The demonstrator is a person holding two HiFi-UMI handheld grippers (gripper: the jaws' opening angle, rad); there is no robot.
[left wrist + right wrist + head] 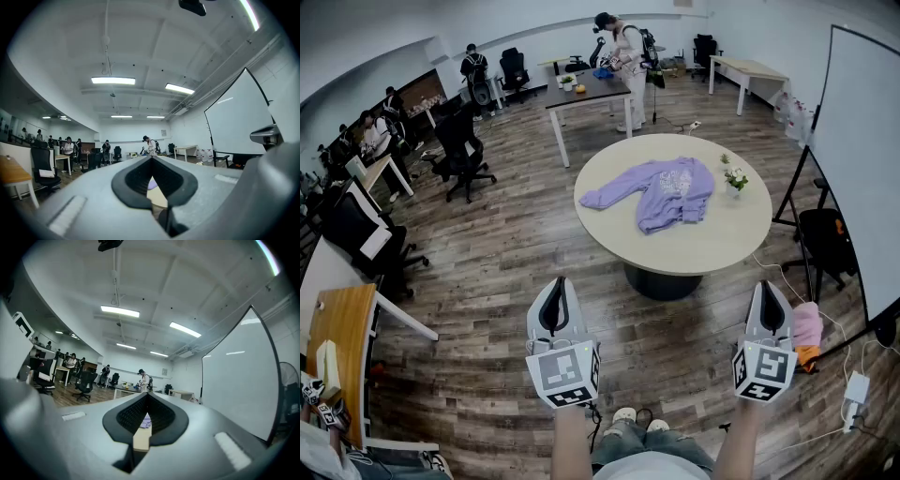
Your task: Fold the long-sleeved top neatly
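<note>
Top: a lilac long-sleeved top (654, 190) lies rumpled on the round table (712, 248), right of centre in the upper half of the head view. One sleeve trails toward the table's left rim. It is well apart from both grippers.
Handling: it looks like soft, light knit. I judge it limp, so it would sag and bunch when lifted. It is not fragile and unlikely to slip from ribbed pads.
Where to hold: probably the shoulders or the hem corners, one per gripper, to spread it flat first. The trailing sleeve at the left is the easiest loose end.
Left gripper: the left gripper (558, 283) sits at lower centre, held level, with its fingers pressed together on nothing.
Right gripper: the right gripper (766, 287) sits at lower right, also level, with its fingers closed and empty.
Surface: the table is pale and smooth, with bare wood all round the garment. A small potted plant (734, 178) stands just beside the top's right edge and could be knocked over.
Room: an open office with a wooden floor (506, 253) and a whiteboard (862, 150) at the right edge. Office chairs (461, 150) stand at upper left, with people at desks beyond them.
</note>
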